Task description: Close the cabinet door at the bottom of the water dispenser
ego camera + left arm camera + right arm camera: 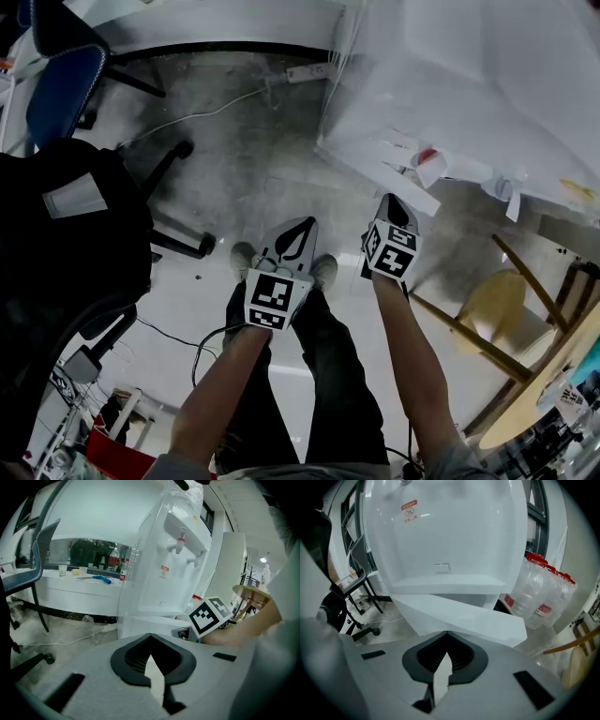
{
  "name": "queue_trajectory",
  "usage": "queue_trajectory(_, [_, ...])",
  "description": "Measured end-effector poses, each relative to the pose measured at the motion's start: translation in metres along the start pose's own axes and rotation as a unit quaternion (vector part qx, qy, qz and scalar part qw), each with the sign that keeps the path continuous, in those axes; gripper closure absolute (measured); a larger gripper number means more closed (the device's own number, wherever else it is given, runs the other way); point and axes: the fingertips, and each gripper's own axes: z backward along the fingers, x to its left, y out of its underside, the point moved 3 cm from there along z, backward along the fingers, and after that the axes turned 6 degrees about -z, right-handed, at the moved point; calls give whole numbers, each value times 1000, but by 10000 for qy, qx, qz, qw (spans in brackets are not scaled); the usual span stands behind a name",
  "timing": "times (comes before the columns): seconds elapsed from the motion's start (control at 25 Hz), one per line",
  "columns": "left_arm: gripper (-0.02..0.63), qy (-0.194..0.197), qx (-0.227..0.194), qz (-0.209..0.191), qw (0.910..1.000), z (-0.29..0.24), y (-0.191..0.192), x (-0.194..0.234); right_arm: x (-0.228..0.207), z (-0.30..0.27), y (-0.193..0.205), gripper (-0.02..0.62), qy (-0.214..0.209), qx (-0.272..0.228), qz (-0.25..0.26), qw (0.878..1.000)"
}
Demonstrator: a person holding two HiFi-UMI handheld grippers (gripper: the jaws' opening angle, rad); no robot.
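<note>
The white water dispenser (469, 84) stands at the upper right of the head view; in the left gripper view (173, 559) it shows a red and a blue tap. Its bottom cabinet door (459, 613) stands open, a white panel swung out toward me, also seen in the head view (375, 169). My right gripper (447, 634) is shut and empty, its tip just short of the door's edge (394, 202). Left of it, my left gripper (298, 239) is also shut on nothing and points at the dispenser's base (150, 637).
A black office chair (66, 234) and a blue chair (61, 84) stand at the left. A power strip (309, 72) with its cable lies on the concrete floor. A wooden stool (497, 305), a round table (553, 384) and water bottles (543, 592) are at the right.
</note>
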Motion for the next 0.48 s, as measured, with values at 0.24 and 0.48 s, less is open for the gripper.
queue_trajectory(0.24, [601, -68, -89, -4, 9999, -9, -5, 6, -9, -19, -23, 589, 68, -171, 248, 9995])
queue_trajectory(0.48, [601, -41, -210, -89, 9997, -22, -9, 13, -14, -36, -43, 589, 164, -407, 336, 9985])
